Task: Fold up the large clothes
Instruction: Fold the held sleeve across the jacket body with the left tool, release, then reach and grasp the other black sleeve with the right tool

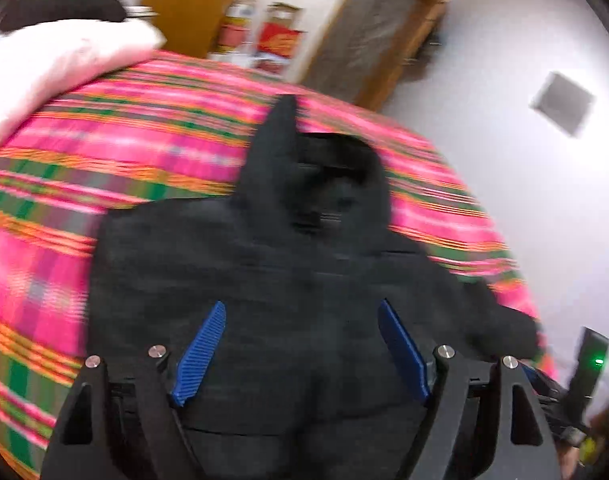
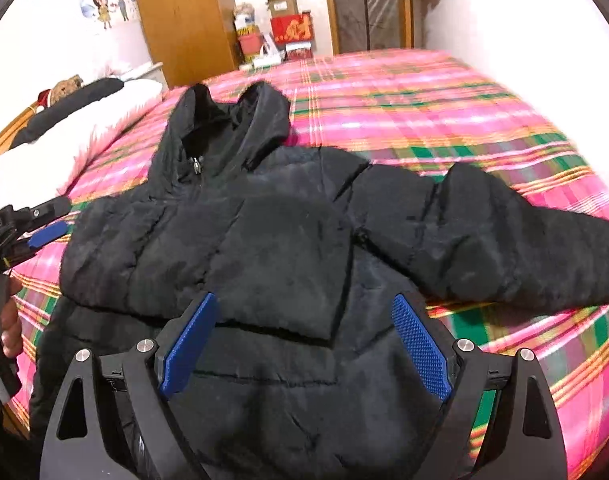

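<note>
Lying front-up on the plaid bedspread (image 2: 444,92) is the black jacket (image 2: 264,240), hood (image 2: 240,120) toward the far wall, one sleeve (image 2: 484,240) stretched sideways (zipper closed). Above its hem, the right gripper (image 2: 304,344) and left gripper (image 1: 300,352) both have jaws spread, holding nothing.

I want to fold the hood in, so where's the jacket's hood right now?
In the right wrist view, the hood lies upper left on the plaid bedspread, near the white pillow.
</note>
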